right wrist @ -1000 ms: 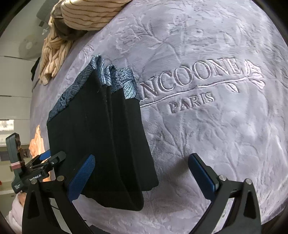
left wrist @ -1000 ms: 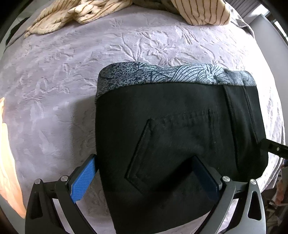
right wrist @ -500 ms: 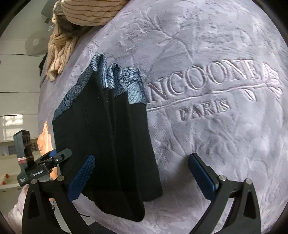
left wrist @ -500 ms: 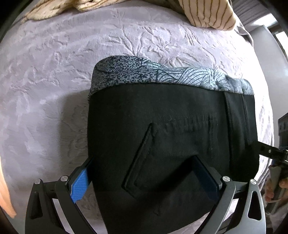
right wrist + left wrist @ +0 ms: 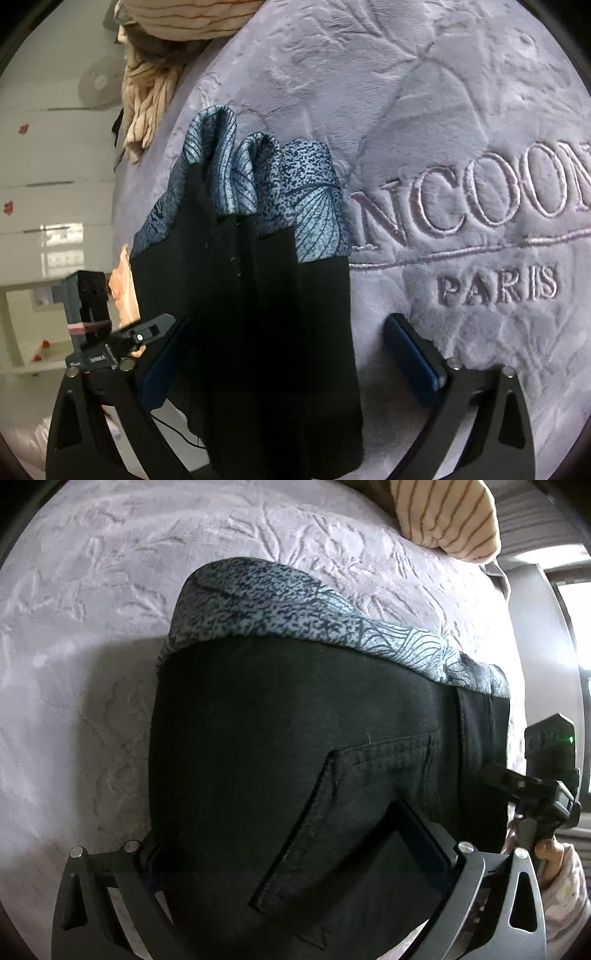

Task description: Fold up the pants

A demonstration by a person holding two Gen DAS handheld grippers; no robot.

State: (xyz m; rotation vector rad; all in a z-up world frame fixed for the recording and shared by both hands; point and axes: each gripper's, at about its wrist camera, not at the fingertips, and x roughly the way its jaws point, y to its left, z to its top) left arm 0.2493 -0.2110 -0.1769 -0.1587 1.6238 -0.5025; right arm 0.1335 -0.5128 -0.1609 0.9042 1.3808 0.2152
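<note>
Black pants (image 5: 295, 746) with a blue-grey patterned lining band (image 5: 280, 605) lie folded on a lilac plush blanket (image 5: 74, 664). My left gripper (image 5: 291, 853) is open; its jaws straddle the near end of the pants, the left finger partly under the fabric, the right finger (image 5: 417, 834) on the back pocket. In the right wrist view the pants (image 5: 258, 314) fill the lower left, their band (image 5: 295, 192) bunched up. My right gripper (image 5: 295, 365) is open around the pants' near edge, its right finger (image 5: 413, 358) on the blanket.
Striped cream cloth lies at the blanket's far edge (image 5: 450, 513) and shows in the right wrist view (image 5: 155, 74). The blanket bears embroidered lettering (image 5: 480, 206). The other gripper shows at the right (image 5: 535, 786) and left (image 5: 96, 332). Orange cloth (image 5: 123, 291) lies behind.
Both grippers have moved forward and lower over the pants' near end. The left finger of my left gripper has slid under the fabric edge. The jaws stay open.
</note>
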